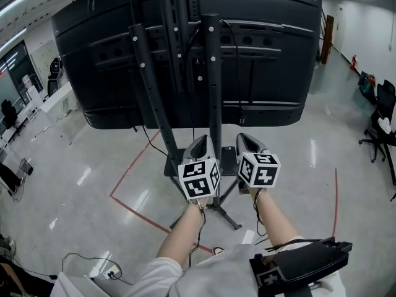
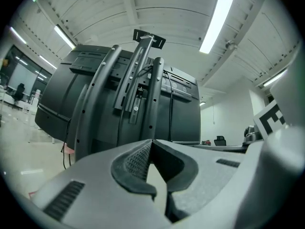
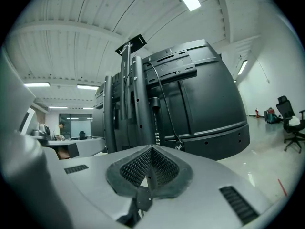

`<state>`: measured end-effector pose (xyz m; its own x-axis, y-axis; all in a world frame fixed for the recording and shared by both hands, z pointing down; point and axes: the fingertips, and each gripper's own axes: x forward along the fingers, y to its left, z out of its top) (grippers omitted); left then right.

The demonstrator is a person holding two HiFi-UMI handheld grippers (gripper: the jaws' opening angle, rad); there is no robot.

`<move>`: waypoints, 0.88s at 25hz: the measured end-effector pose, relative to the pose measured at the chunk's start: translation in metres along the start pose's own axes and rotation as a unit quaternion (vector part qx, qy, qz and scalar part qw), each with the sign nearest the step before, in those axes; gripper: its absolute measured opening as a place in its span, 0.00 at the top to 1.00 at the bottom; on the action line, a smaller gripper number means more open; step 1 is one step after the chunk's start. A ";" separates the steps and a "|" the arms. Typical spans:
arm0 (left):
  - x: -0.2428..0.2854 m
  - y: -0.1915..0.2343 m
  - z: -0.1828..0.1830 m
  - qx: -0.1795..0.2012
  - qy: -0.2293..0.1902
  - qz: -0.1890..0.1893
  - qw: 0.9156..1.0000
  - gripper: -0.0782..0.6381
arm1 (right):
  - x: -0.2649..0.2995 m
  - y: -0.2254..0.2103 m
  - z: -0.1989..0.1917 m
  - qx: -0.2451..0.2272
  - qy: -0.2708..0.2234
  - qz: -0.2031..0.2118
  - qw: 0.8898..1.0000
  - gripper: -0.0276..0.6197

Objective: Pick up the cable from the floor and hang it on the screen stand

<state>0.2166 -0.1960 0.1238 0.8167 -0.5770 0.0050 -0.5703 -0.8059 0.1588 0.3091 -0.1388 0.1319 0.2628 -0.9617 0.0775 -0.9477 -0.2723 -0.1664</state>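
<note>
The back of a large black screen (image 1: pixel 185 48) on its black stand (image 1: pixel 213 91) fills the head view. A thin black cable (image 1: pixel 77 256) lies on the floor at the lower left and runs to a white power strip (image 1: pixel 103 270). Both grippers are held side by side just in front of the stand's poles, far from that cable. The left gripper (image 1: pixel 201 143) is shut with nothing in it, its tips (image 2: pixel 151 142) meeting. The right gripper (image 1: pixel 246 140) is shut and empty too, its pads (image 3: pixel 151 149) pressed together. Another cable (image 1: pixel 241 110) hangs behind the screen.
The stand's base legs (image 1: pixel 226 214) spread over the floor below the grippers. Red tape lines (image 1: pixel 133 210) mark the floor around it. Office chairs (image 1: pixel 380 129) stand at the right, desks (image 1: pixel 25 113) at the far left.
</note>
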 end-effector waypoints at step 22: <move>0.012 0.009 0.000 -0.009 0.009 0.019 1.000 0.89 | 0.015 0.007 0.002 -0.043 0.012 0.019 0.999 0.93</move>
<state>0.2215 -0.2106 0.1257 0.7959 -0.6048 0.0292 -0.5997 -0.7808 0.1752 0.3064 -0.1553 0.1295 0.2224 -0.9701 0.0970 -0.9693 -0.2307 -0.0854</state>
